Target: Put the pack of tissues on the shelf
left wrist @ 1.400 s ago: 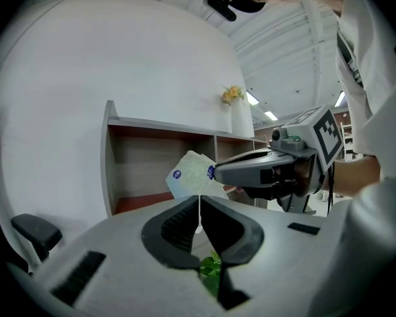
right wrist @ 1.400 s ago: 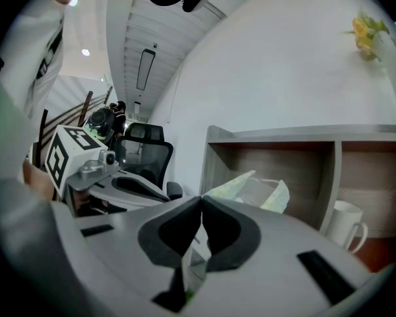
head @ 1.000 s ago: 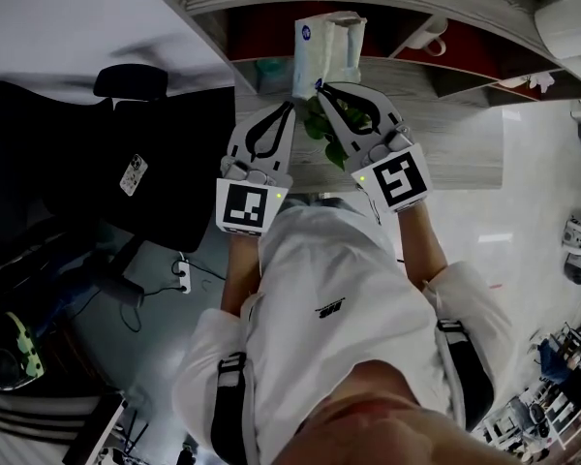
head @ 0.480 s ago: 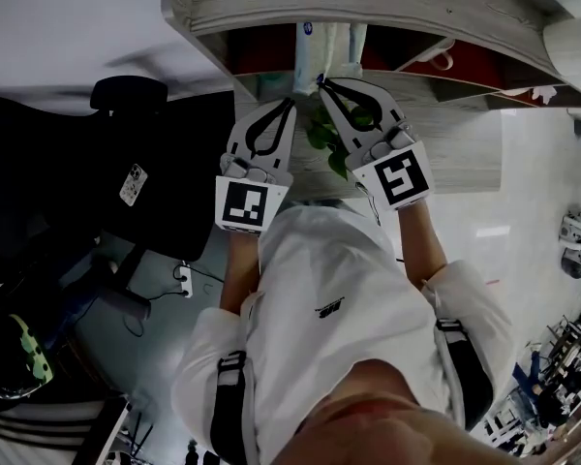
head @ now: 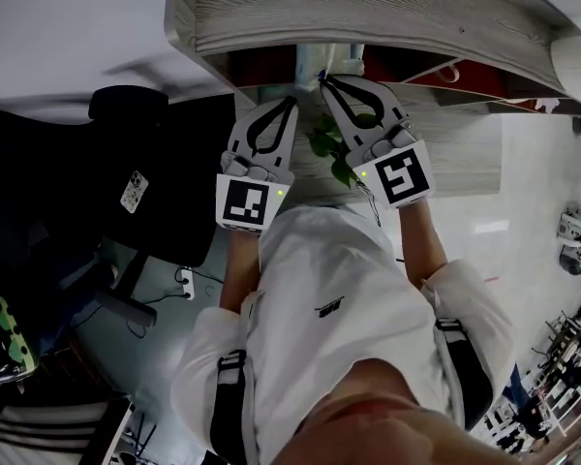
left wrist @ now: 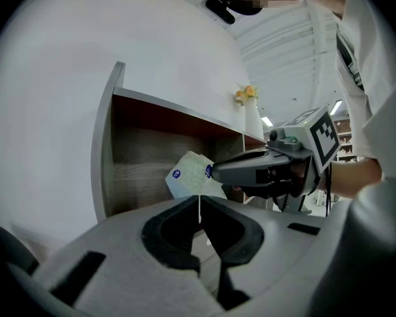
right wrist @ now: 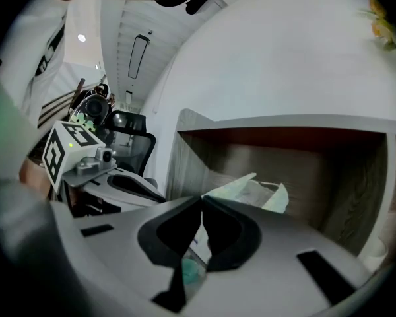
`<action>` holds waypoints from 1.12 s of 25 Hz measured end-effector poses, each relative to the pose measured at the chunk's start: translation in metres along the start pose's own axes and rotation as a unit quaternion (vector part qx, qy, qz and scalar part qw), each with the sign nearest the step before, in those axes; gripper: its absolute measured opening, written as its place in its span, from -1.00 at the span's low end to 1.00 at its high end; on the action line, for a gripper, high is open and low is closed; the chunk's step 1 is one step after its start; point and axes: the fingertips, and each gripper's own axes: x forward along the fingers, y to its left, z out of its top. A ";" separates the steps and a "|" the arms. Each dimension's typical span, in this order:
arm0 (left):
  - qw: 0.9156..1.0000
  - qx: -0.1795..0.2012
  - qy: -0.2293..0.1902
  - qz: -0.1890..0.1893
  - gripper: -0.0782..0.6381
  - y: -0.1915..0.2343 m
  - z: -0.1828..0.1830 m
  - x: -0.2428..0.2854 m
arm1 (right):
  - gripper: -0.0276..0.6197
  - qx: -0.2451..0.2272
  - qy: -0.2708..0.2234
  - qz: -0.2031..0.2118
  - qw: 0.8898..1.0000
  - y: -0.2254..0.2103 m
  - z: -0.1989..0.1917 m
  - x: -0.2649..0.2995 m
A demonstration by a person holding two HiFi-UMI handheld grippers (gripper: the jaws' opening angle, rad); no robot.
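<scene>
The pack of tissues (left wrist: 188, 177), pale green with a blue logo, stands tilted inside the left compartment of the grey wooden shelf (left wrist: 129, 170). My right gripper (left wrist: 212, 172) is shut on its lower corner. In the right gripper view the pack (right wrist: 254, 191) shows just past the closed right gripper (right wrist: 202, 201). From the head view only a sliver of the pack (head: 308, 61) shows under the shelf's top board (head: 368, 13), with the right gripper (head: 321, 79) at it. My left gripper (head: 292, 101) is shut on nothing, just left of and behind the right one.
A green leafy plant (head: 331, 143) sits on the lower board under the grippers. A teal object (right wrist: 190, 273) lies in the compartment below the pack. Yellow flowers (left wrist: 245, 96) stand on the shelf's top. A black office chair (head: 131, 105) is at the left.
The right gripper has carried the pack forward and deeper into the compartment, so the top board hides most of it from the head view. The left gripper has barely moved.
</scene>
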 end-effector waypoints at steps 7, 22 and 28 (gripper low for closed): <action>1.000 -0.002 0.003 -0.003 -0.69 0.009 0.000 0.008 | -0.82 0.001 0.004 -0.003 1.000 -0.006 -0.002 0.008; 1.000 0.006 -0.005 0.000 -0.69 0.005 0.009 0.003 | -0.82 0.006 -0.016 -0.032 0.999 -0.013 0.009 -0.004; 1.000 0.012 -0.012 0.006 -0.69 0.003 0.014 -0.003 | -0.82 0.001 -0.023 -0.034 0.999 -0.010 0.013 -0.012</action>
